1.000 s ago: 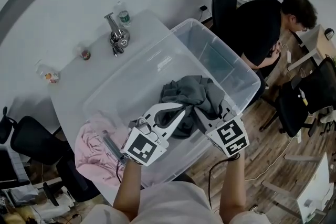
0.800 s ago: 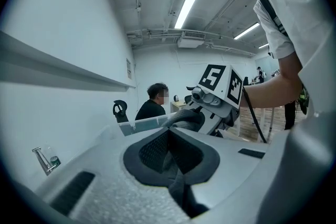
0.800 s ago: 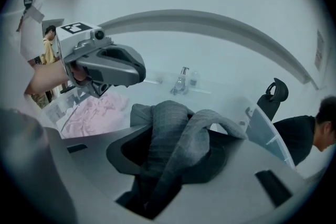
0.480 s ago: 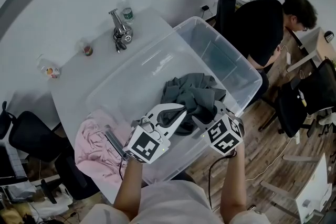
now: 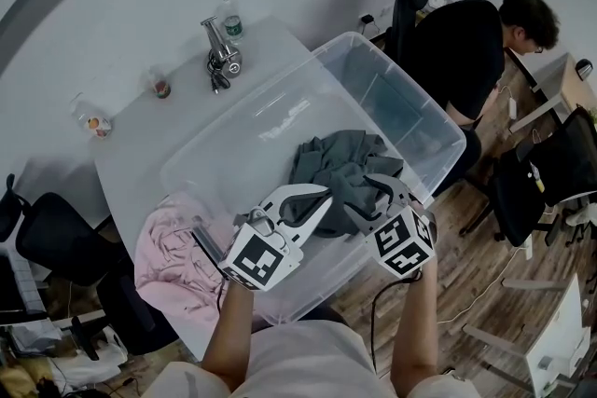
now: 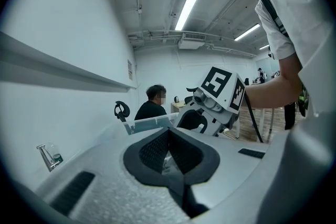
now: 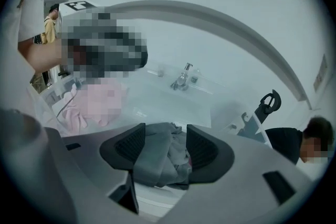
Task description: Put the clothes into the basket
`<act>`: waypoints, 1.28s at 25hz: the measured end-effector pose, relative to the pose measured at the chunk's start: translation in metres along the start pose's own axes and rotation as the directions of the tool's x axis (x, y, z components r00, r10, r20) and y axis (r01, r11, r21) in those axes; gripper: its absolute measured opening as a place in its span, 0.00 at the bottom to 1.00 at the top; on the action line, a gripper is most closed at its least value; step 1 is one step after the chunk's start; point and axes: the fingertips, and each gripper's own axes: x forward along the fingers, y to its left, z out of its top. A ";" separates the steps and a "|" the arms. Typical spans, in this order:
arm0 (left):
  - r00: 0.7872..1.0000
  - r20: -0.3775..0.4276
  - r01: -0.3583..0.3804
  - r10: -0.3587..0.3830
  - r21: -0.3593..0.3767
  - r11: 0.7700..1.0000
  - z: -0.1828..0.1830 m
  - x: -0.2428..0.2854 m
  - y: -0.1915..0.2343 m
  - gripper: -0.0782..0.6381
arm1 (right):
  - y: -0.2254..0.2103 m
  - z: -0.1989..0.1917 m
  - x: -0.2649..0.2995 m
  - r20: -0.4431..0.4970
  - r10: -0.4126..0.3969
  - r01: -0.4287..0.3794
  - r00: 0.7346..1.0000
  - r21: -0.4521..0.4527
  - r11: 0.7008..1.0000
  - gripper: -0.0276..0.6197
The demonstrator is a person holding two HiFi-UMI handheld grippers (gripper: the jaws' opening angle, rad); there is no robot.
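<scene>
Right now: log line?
gray cloth in bin; left claw shut on it; right claw just been opening, cloth between; pink cloth on table

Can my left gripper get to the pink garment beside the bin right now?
Probably yes. The pink garment lies in the open on the table outside the clear bin, right beside the left gripper, whose shut jaws must open first.

A garment lies in the basket, a cloth left of it.
</scene>
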 end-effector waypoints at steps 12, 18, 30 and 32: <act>0.985 0.160 -0.052 0.070 -0.116 0.992 0.050 -0.055 0.001 0.12 | 0.026 0.091 -0.073 0.495 0.008 -0.072 0.869 0.110 0.991 0.15; 0.978 0.187 -0.064 0.096 -0.171 0.983 0.057 -0.100 -0.005 0.12 | 0.067 0.134 -0.100 0.677 0.102 -0.209 0.729 0.078 0.975 0.06; 0.959 0.175 -0.181 0.221 -0.218 0.959 0.032 -0.205 -0.013 0.12 | 0.156 0.191 -0.088 0.720 0.253 -0.331 0.647 -0.033 0.943 0.05; 0.956 0.154 -0.213 0.251 -0.227 0.950 0.023 -0.226 -0.015 0.12 | 0.172 0.201 -0.085 0.719 0.282 -0.345 0.635 -0.063 0.936 0.05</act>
